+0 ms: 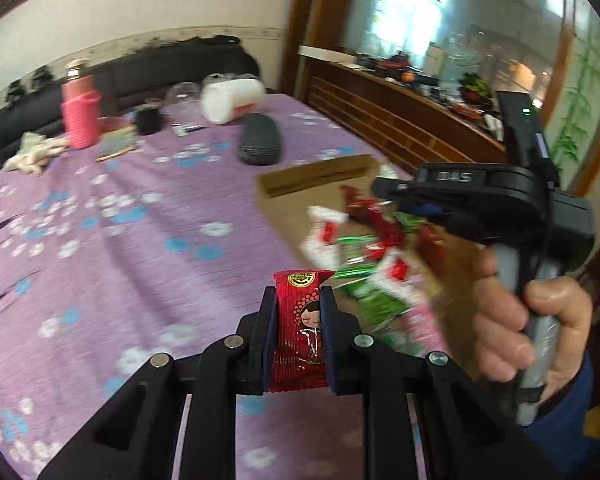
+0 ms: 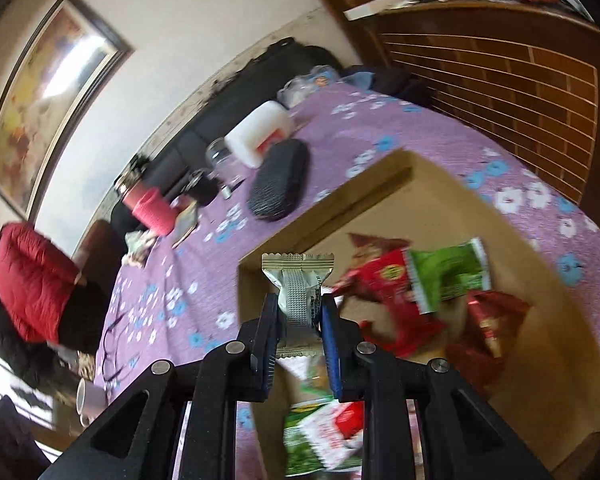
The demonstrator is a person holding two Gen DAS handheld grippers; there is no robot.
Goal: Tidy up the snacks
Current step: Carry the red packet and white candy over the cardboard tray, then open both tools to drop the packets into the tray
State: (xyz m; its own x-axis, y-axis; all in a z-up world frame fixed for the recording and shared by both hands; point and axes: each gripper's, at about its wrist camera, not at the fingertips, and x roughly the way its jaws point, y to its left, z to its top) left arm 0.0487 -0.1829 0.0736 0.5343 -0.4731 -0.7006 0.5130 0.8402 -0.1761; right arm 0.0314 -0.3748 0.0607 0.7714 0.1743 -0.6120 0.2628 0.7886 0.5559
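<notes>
My left gripper (image 1: 299,316) is shut on a red snack packet (image 1: 298,336) with a cartoon girl, held above the purple flowered tablecloth (image 1: 120,240). My right gripper (image 2: 299,320) is shut on a white and silver snack packet (image 2: 298,296), held over the near left corner of a cardboard box (image 2: 440,200). The box holds several red, green and white snack packets (image 2: 404,280). In the left wrist view the box (image 1: 320,176) and its snacks (image 1: 364,256) lie to the right, with the right gripper body (image 1: 480,200) above them.
At the table's far end stand a pink cup (image 1: 80,120), a white plastic container (image 1: 232,100), a dark ridged case (image 1: 260,140) and a glass jar (image 2: 220,160). A dark sofa (image 1: 140,76) lies behind. A person in a red jacket (image 2: 32,280) sits left. A wooden cabinet (image 1: 400,120) stands right.
</notes>
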